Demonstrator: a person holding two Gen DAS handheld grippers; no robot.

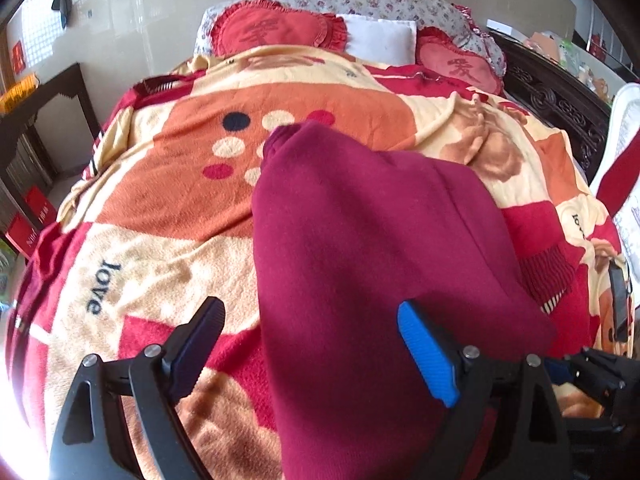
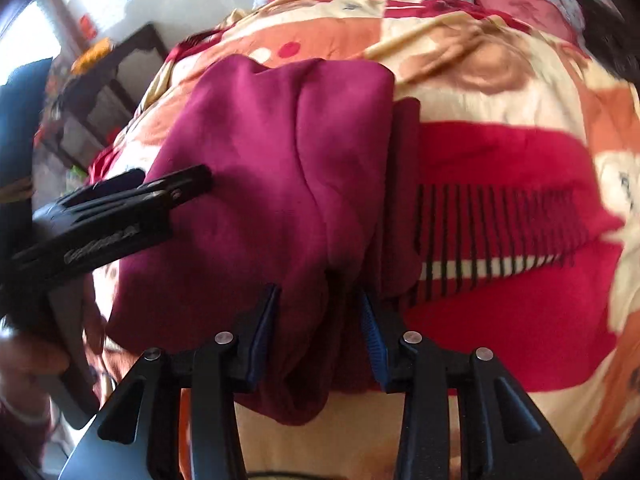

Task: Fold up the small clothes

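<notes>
A small maroon garment (image 1: 360, 264) lies on a patterned blanket (image 1: 160, 240) on a bed, one cuffed end pointing toward the pillows. My left gripper (image 1: 312, 312) is open, its jaws wide apart over the garment's near left edge, holding nothing. In the right wrist view my right gripper (image 2: 320, 292) is shut on a bunched fold of the garment (image 2: 272, 160) at its near edge. The left gripper (image 2: 176, 188) shows there at the left, over the cloth.
Red heart cushions (image 1: 276, 32) and a white pillow (image 1: 380, 40) lie at the bed's head. A dark carved bed frame (image 1: 560, 100) runs along the right. A dark table (image 1: 44, 108) stands left. A phone (image 1: 618, 296) lies at the right edge.
</notes>
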